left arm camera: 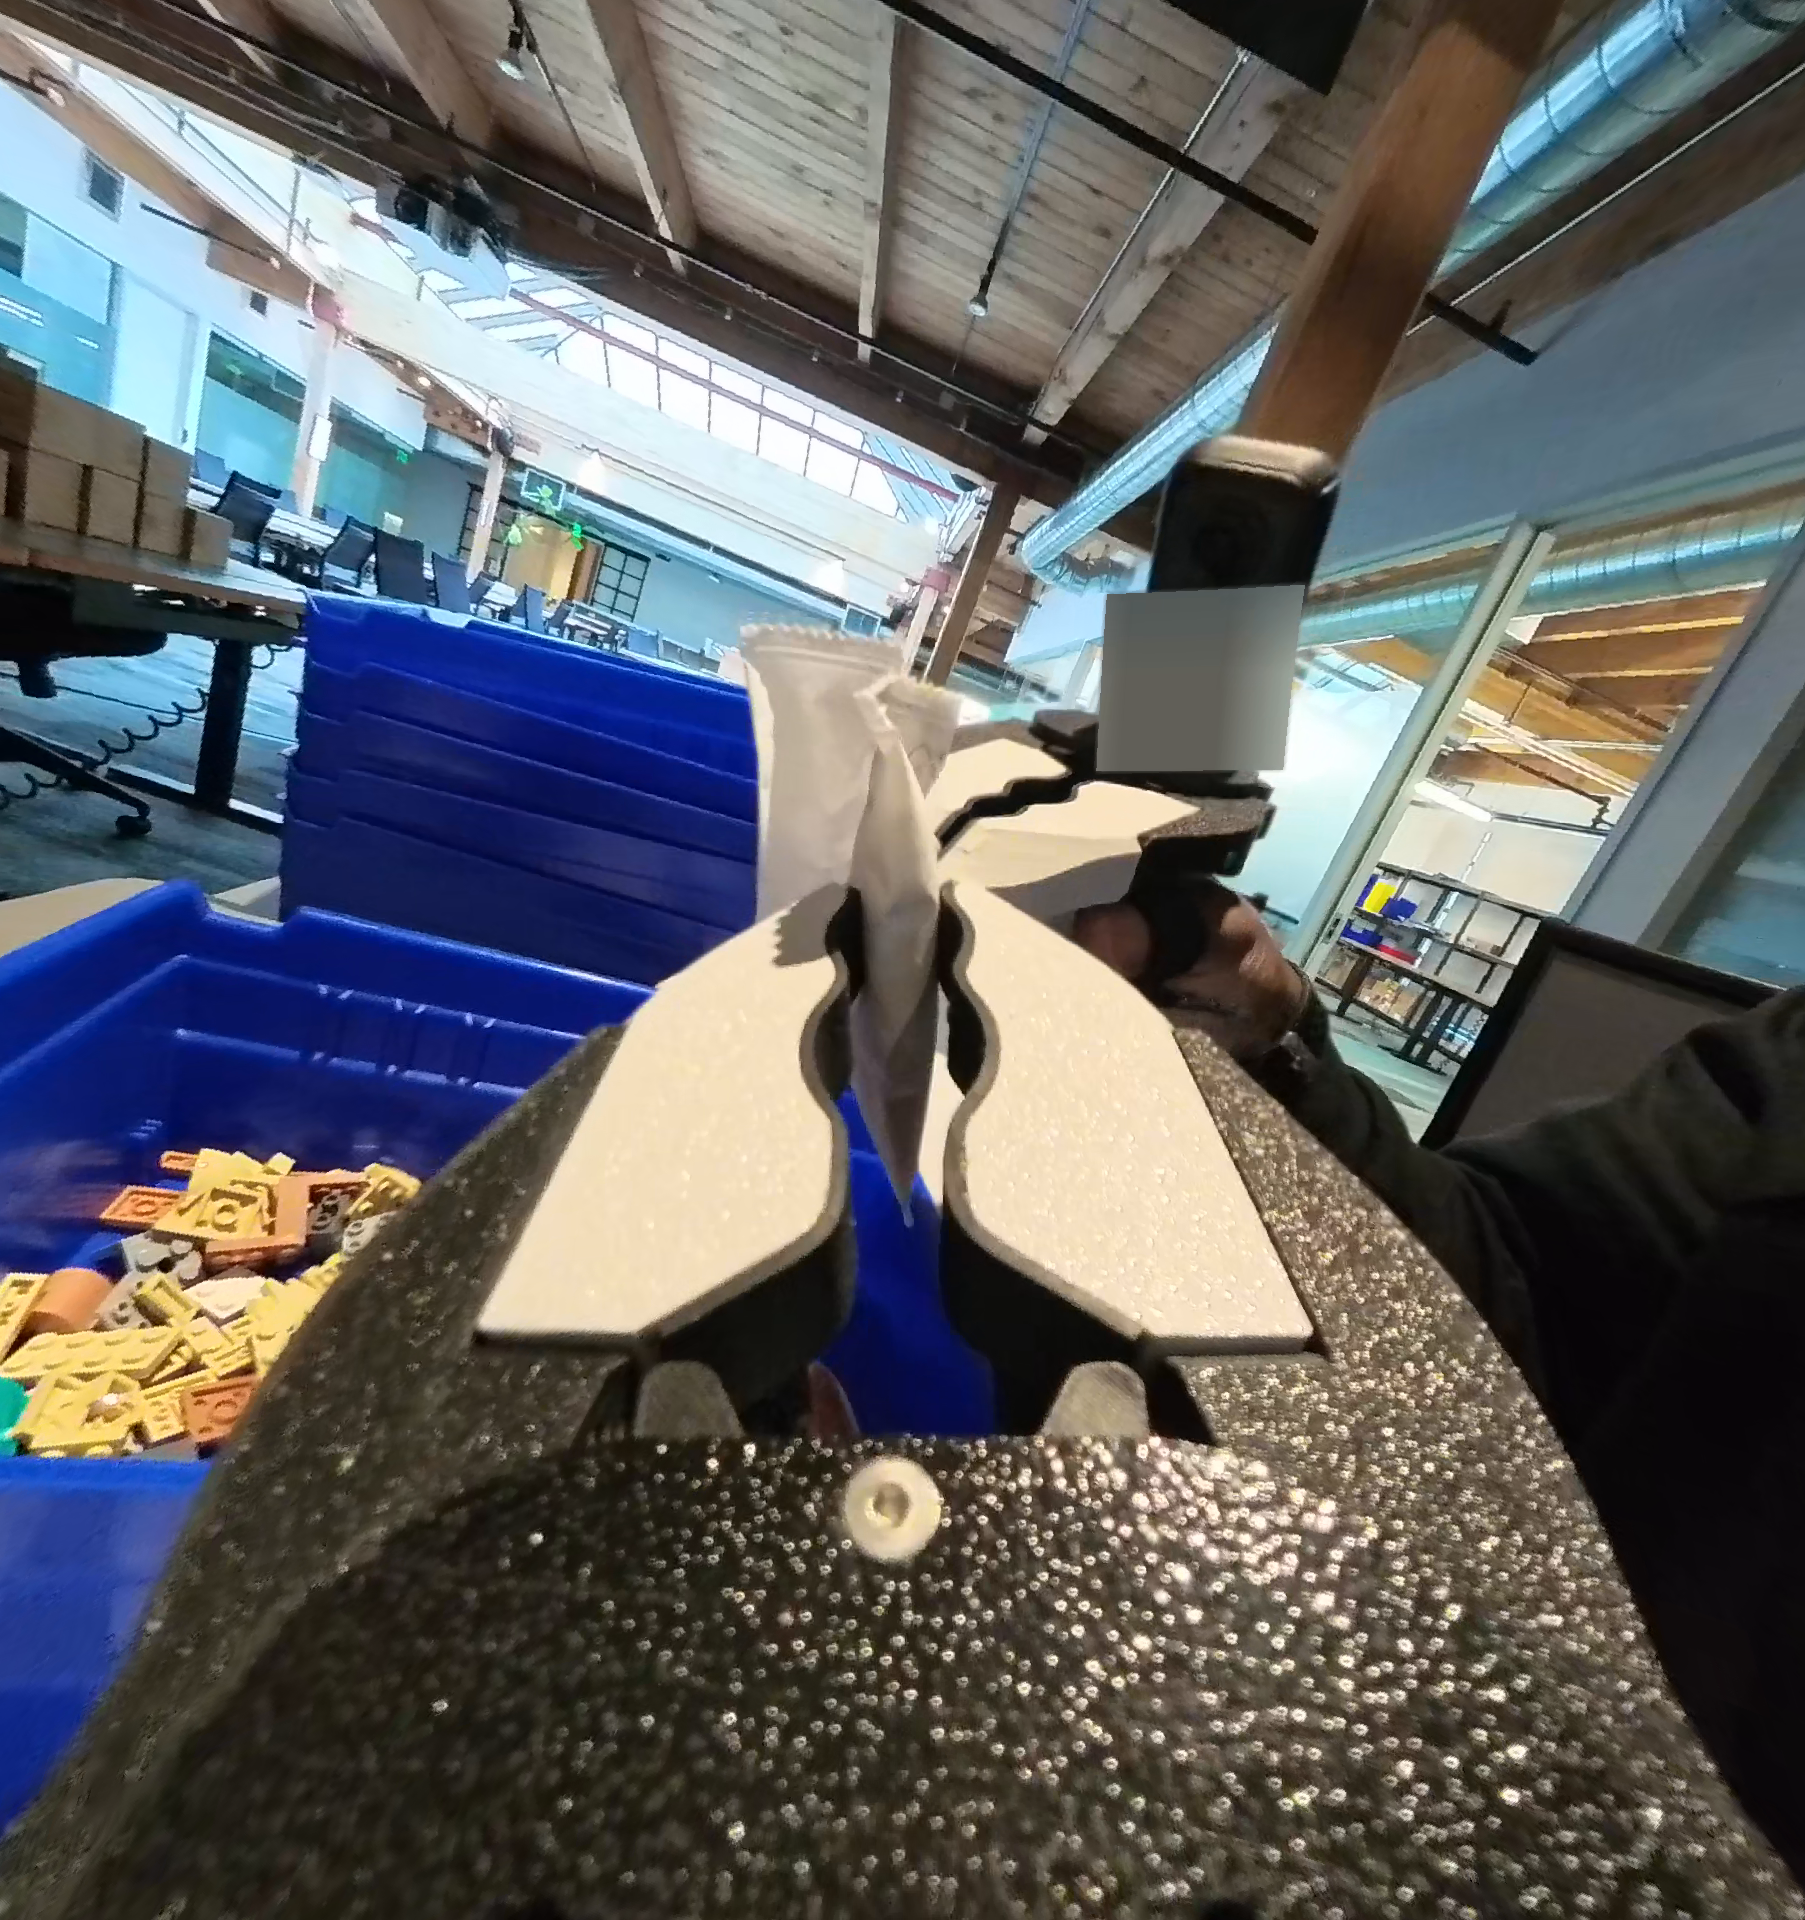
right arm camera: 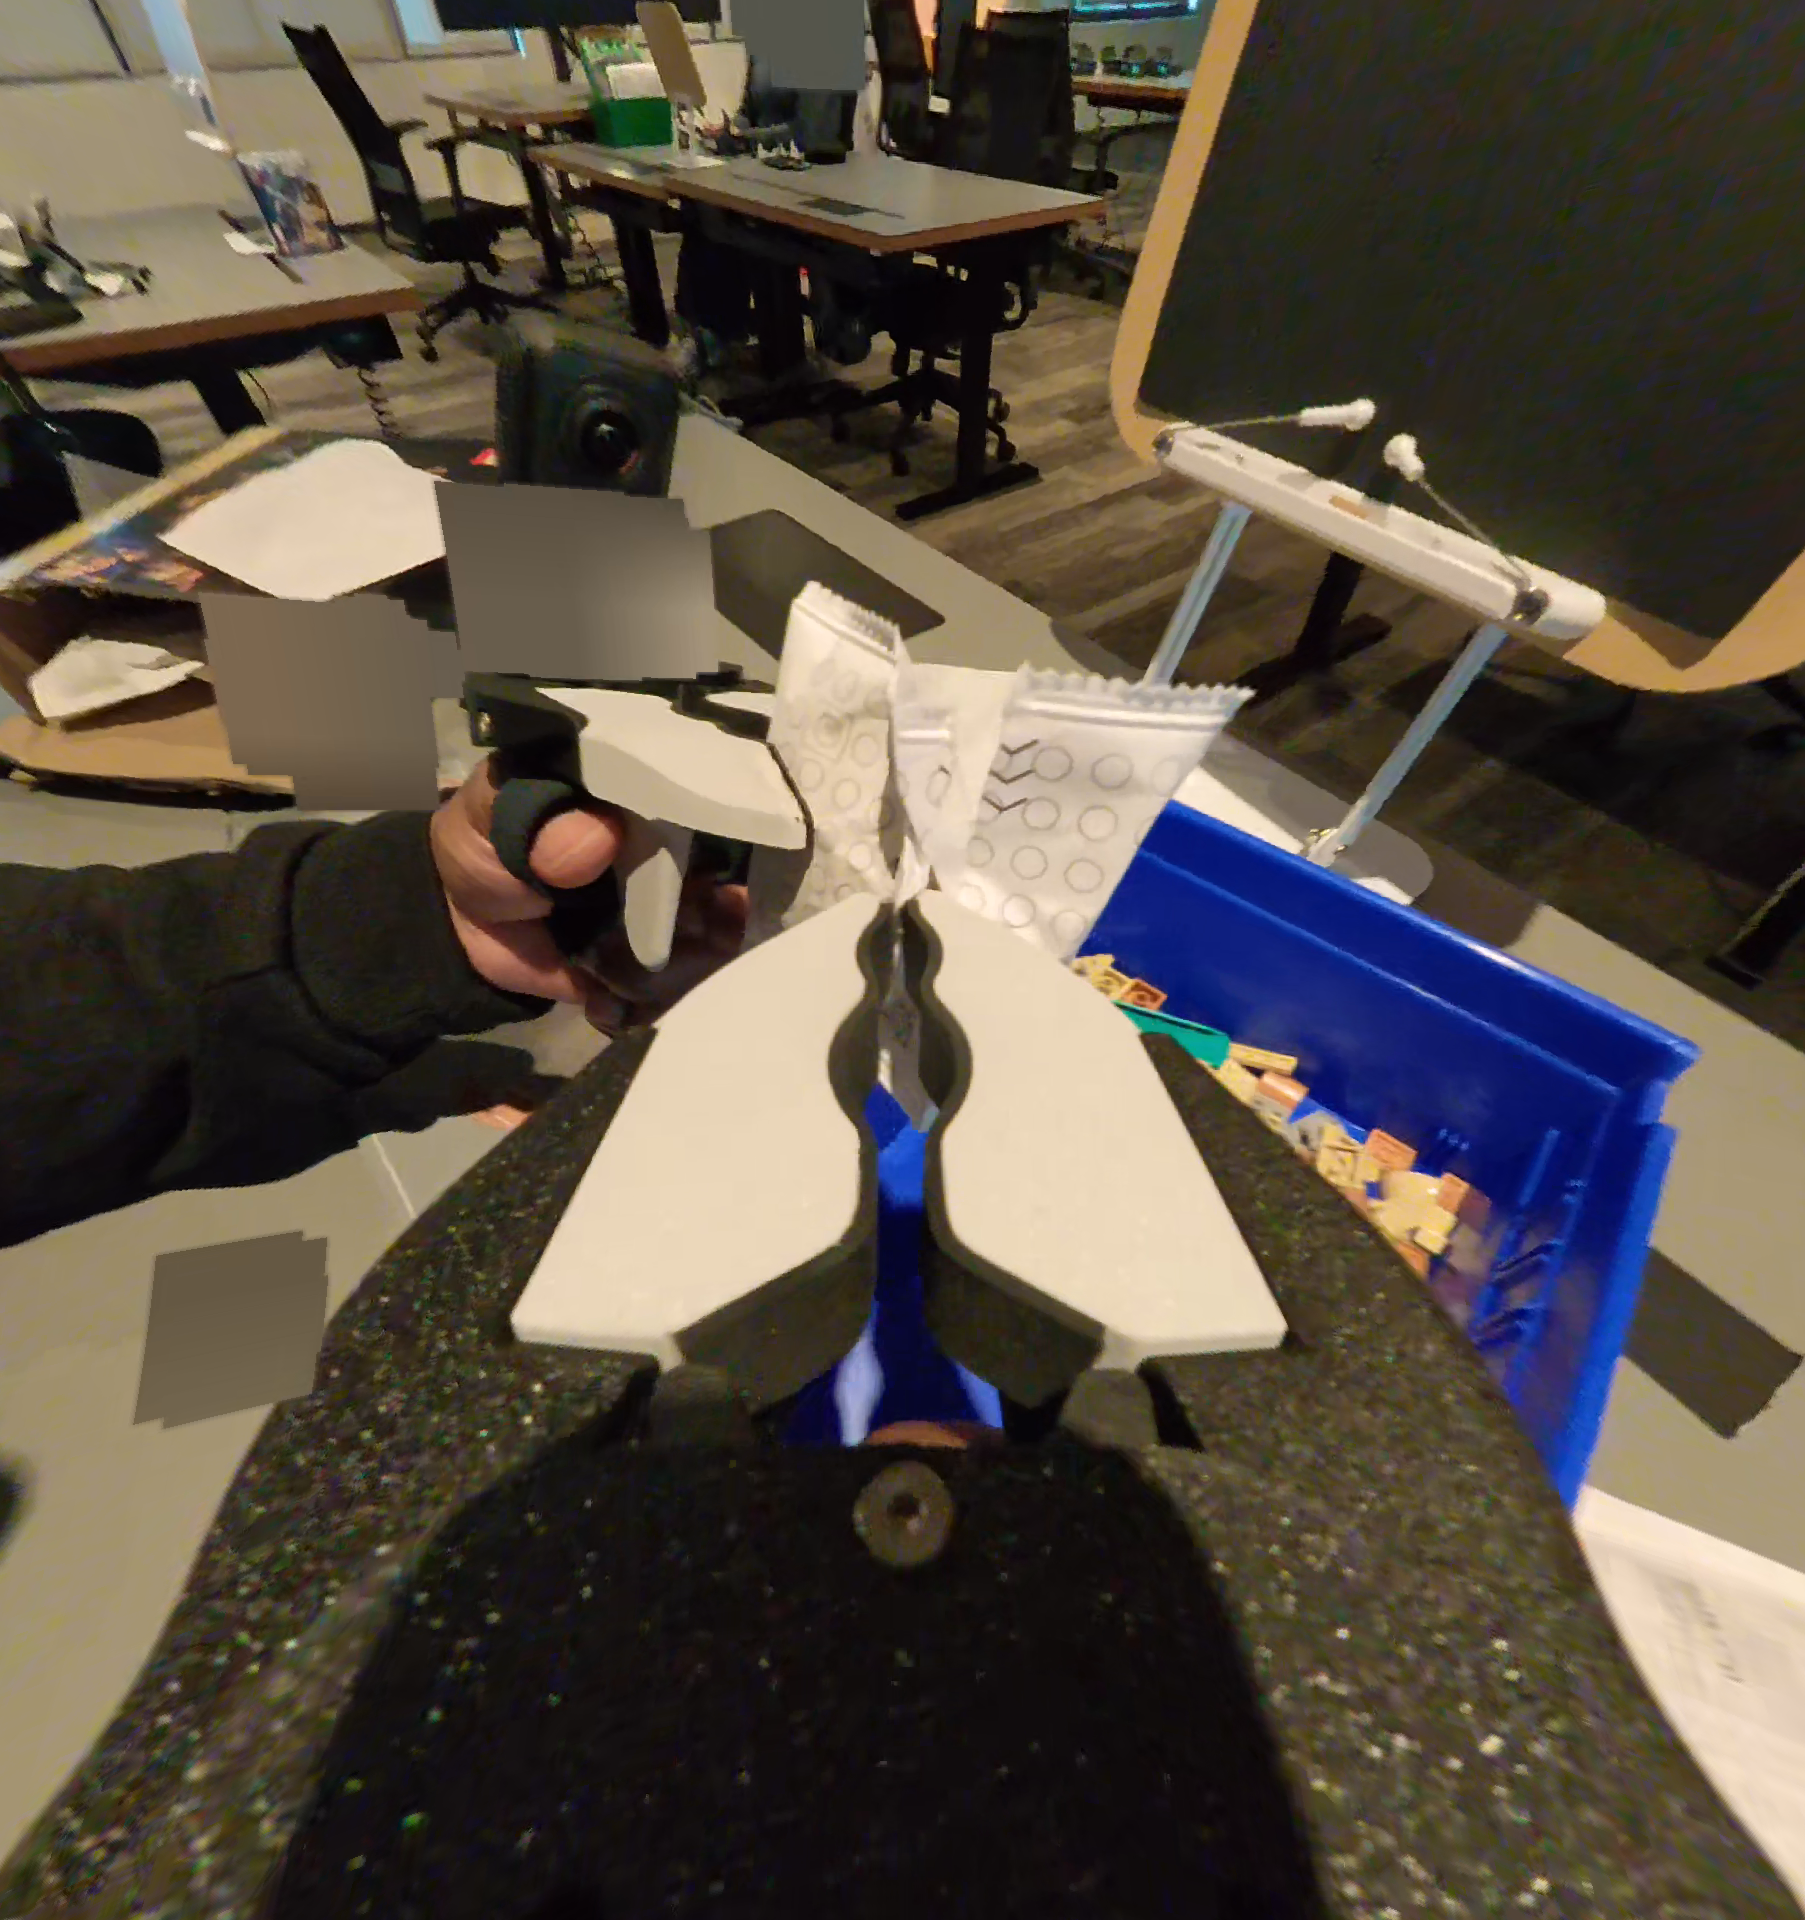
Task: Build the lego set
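Holding the white paper bag (right arm camera: 991, 790) above the blue bin (right arm camera: 1397, 997), we are at the unpacking step: the parts must come out of their packaging before any assembly can begin.

Gripper state:
- The left gripper (left arm camera: 893, 966) is clenched on the bag, with the paper pinched between its fingertips.
- The right gripper (right arm camera: 903, 935) is likewise clamped on the same bag at a lower fold. In the left wrist view it appears behind the bag.

The bag stands roughly upright between the two grippers, its serrated top edges pointing up. It looks flat and crumpled. We judge that it is torn open and largely emptied, though the opening itself is not clearly shown.

Location of the parts: the loose lego pieces (left arm camera: 129, 1320), mostly tan, orange and grey with one green element, lie in a heap on the floor of the bin, directly below the bag. A stack of further blue bins (left arm camera: 524, 790) stands behind it. A flattened cardboard box (right arm camera: 150, 623) lies on the grey table (right arm camera: 150, 1455) to the left, and a printed sheet (right arm camera: 1729, 1704) lies beside the bin.

Next move, in our judgement: we confirm that no piece remains inside the bag, then carry it clear of the bin and release both grips. Care is needed to keep any remaining small parts falling inside the bin walls.
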Motion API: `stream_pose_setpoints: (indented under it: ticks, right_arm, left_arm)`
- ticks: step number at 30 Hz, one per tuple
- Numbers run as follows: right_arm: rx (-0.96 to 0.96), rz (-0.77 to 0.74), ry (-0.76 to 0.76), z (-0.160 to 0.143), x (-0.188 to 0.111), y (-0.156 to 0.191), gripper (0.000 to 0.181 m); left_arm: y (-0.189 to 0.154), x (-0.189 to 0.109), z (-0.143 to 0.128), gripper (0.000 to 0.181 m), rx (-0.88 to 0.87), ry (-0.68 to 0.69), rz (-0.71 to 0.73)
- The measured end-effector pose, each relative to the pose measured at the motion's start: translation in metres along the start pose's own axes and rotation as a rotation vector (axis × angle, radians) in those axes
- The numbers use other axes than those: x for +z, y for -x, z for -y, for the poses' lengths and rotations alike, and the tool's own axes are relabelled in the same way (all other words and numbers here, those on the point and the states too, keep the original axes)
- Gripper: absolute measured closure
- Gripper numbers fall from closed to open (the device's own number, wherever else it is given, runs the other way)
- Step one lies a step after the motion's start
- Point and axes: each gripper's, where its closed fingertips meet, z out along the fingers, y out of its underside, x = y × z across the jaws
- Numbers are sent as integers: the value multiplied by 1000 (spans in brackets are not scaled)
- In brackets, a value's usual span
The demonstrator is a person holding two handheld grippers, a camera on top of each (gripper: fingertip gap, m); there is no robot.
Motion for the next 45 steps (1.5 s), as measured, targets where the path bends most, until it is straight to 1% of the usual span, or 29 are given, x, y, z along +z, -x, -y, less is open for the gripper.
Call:
stream_pose_setpoints:
  ticks: [5, 9, 14, 16, 21, 24, 31, 36, 38, 40, 42, 43, 45]
  right_arm:
    - [158, 198, -98, 6, -4, 11, 181]
    - [299, 388, -181, 14, -9, 23, 181]
    - [400, 535, -252, 21, -11, 34, 181]
    - [381, 531, -251, 21, -10, 35, 181]
    - [72, 336, -174, 16, -7, 34, 181]
    - [-9, 287, -145, 17, -7, 37, 181]
    - [-2, 256, -43, 9, -7, 37, 181]
    - [-63, 202, -10, 7, -6, 37, 181]
    - [-38, 245, -42, 11, -8, 42, 180]
    - [46, 319, -94, 17, -9, 47, 180]
    - [101, 355, -125, 18, -9, 46, 181]
    - [102, 346, -125, 17, -8, 43, 181]
    - [52, 283, -106, 14, -6, 37, 181]
  left_arm:
    - [-2, -4, 1, 169, -36, -17, -46]
    - [-9, -5, 3, 168, -79, -50, -124]
    - [-16, -9, 4, 168, -128, -94, -211]
    - [-18, -10, 5, 168, -145, -107, -234]
    - [-19, -14, 3, 168, -205, -119, -282]
    - [-20, -14, 2, 168, -234, -122, -309]
    - [-24, -16, -1, 169, -203, -107, -318]
    - [-25, -16, -2, 169, -184, -108, -318]
    - [-24, -15, -3, 169, -147, -98, -295]
    - [-26, -14, -3, 169, -114, -91, -289]
    - [-27, -14, -3, 168, -102, -90, -288]
    - [-27, -14, -3, 168, -104, -86, -283]
    - [-23, -14, -6, 168, -104, -72, -266]
